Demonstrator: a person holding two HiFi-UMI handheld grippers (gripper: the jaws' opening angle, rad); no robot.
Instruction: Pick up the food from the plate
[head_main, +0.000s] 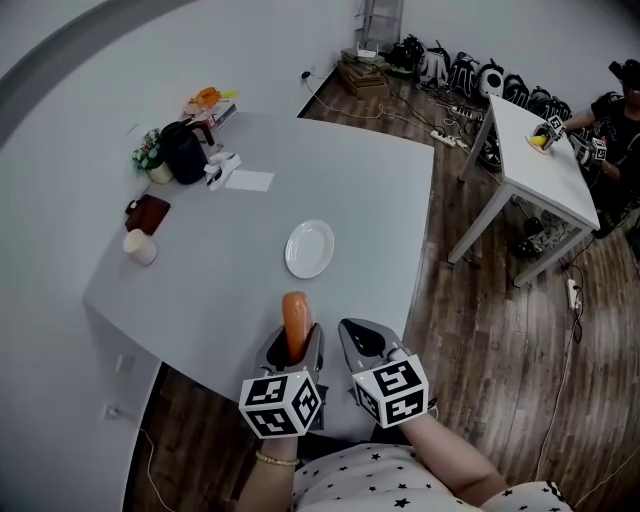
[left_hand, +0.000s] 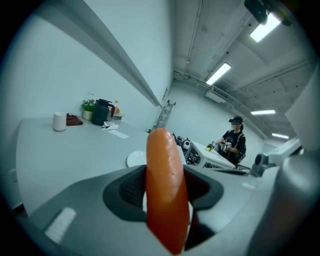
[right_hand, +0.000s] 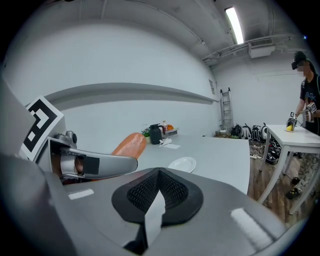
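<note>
While we grip the sausage (head_main: 295, 318) in our left tool (head_main: 296, 343), the plate (head_main: 309, 248) lies apart on the table (head_main: 230, 290). Our right tool (head_main: 362, 338) is closed — empty.

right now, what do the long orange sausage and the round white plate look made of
Long orange sausage: smooth skin with sheen, likely plastic or rubber play food. Round white plate: smooth, faint shine, ceramic or melamine; cannot tell which.
</note>
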